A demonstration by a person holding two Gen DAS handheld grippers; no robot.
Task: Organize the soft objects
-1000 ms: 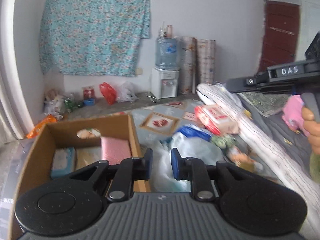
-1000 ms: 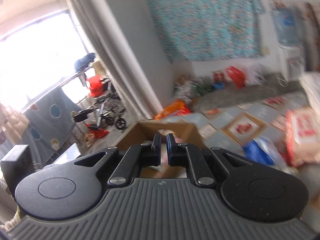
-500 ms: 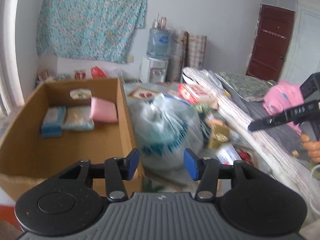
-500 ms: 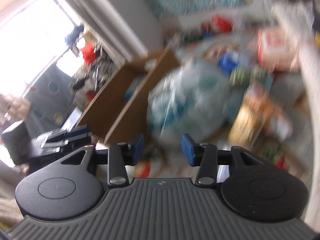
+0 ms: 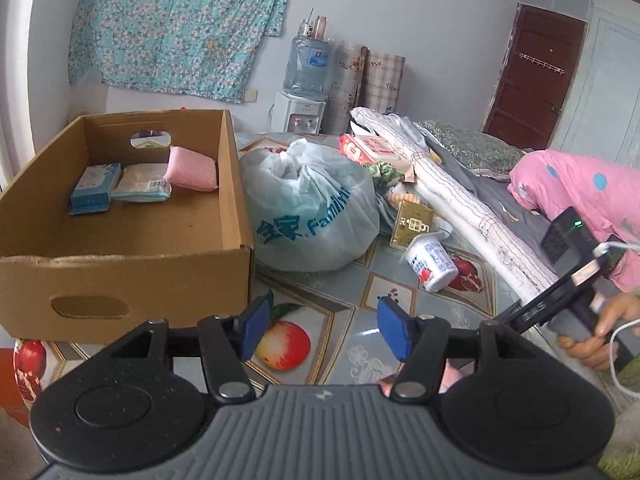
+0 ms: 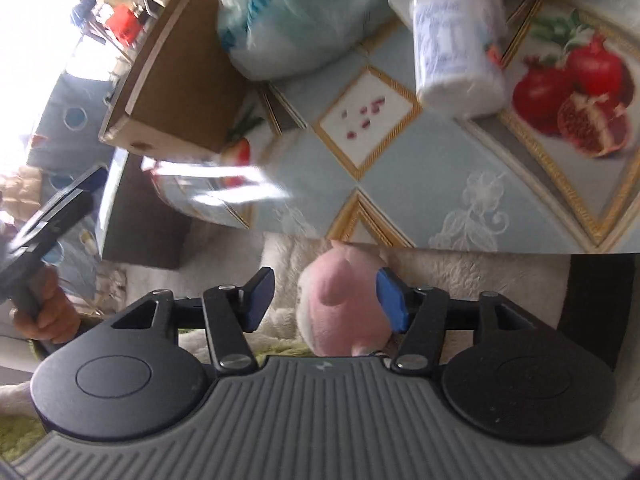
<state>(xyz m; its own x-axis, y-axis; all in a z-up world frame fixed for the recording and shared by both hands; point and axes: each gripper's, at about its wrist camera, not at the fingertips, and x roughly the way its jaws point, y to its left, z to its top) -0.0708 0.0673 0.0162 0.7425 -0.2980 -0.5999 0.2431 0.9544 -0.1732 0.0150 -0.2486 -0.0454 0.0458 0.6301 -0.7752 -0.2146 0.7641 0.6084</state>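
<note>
Right now the pink plush toy (image 6: 340,308) sits directly ahead of the right hand-held gripper (image 6: 326,298), just inside its spread jaws: the far blue pad is at the toy's flank, perhaps brushing it, while the near pad stands clear, so nothing is clamped. Those jaws have just been opening, with the toy between them. The toy lies on a cream fleecy cover just below the edge of the fruit-patterned table (image 6: 460,184), and its long axis seems to run away from the camera, though motion blur leaves that unsure. It looks rounded, fuzzy and squashy, with a small nub on one side. The left hand-held gripper (image 5: 324,326) has also just been opening and hangs empty over the table, nearer the cardboard box (image 5: 120,276), so the right one is the nearer to the toy.
</note>
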